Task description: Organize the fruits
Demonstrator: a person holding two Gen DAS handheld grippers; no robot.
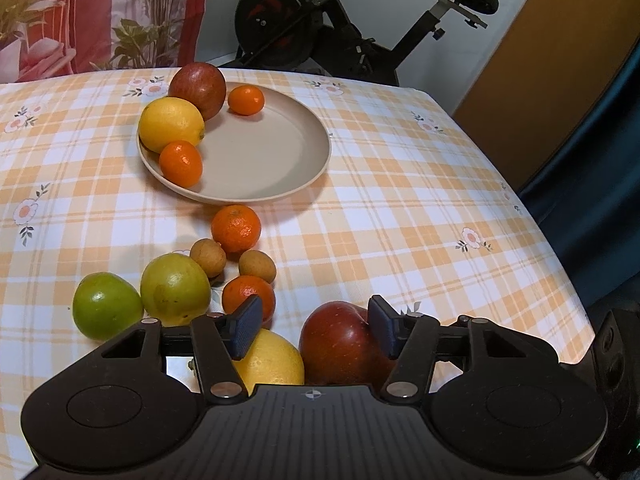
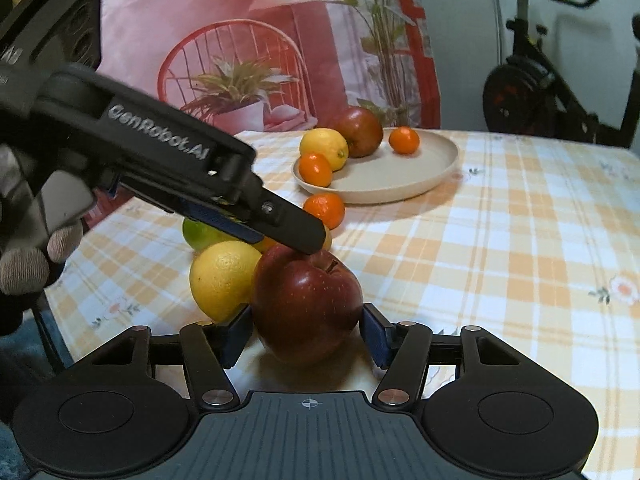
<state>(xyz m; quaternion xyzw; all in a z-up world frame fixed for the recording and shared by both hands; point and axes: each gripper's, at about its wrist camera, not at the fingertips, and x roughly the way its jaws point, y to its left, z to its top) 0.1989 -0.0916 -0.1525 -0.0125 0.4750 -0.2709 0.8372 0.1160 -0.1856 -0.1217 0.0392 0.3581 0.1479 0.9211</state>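
A beige plate holds a red apple, a lemon and two mandarins. Loose fruit lies in front of it on the checked cloth: mandarins, two small brown fruits, two green fruits, a yellow citrus and a dark red apple. My left gripper is open above the yellow citrus and the apple. My right gripper is open with its pads on either side of the dark red apple. The left gripper's finger hovers over that apple.
An exercise bike stands behind the table. A floral curtain hangs at the back left. The table's right edge drops off to a dark area. A gloved hand holds the left gripper.
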